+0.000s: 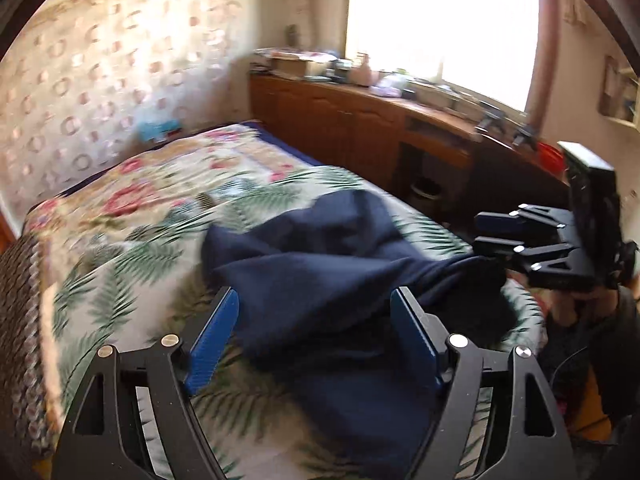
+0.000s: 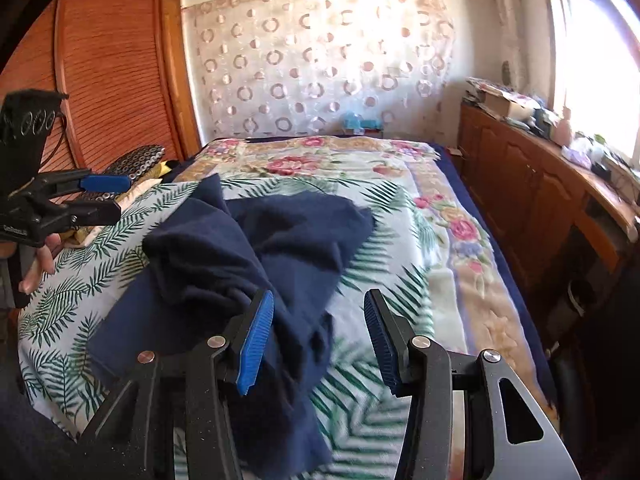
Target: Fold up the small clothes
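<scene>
The navy garment (image 2: 256, 248) lies rumpled on the bed (image 2: 460, 240), over a leaf-print sheet (image 2: 80, 288) that covers the near part of a floral blanket (image 2: 320, 164).

In the left wrist view, the left gripper (image 1: 316, 332) has its jaws spread wide, and the dark cloth (image 1: 320, 264) lies between and beyond them, bunched into a raised fold ahead. Neither blue pad (image 1: 214, 340) presses on the fabric; whether the right-hand pad brushes it cannot be told, as the picture is blurred. Off to the right of these jaws the right gripper (image 1: 486, 234) shows side-on, its jaws apart, with a stretched corner of the garment reaching up to its lower finger; contact there is unclear.

In the right wrist view, the right gripper (image 2: 320, 340) also has jaws wide. The cloth hangs past the left-hand pad (image 2: 256, 340) and partly fills the gap, leaving leaf-print sheet visible toward the other pad. To the left of these jaws the left gripper (image 2: 106, 196) hovers by the bed edge, jaws apart, with the person's fingers (image 2: 38, 268) below it.

A wooden cabinet (image 2: 520, 184) runs along the right of both jaws.
</scene>
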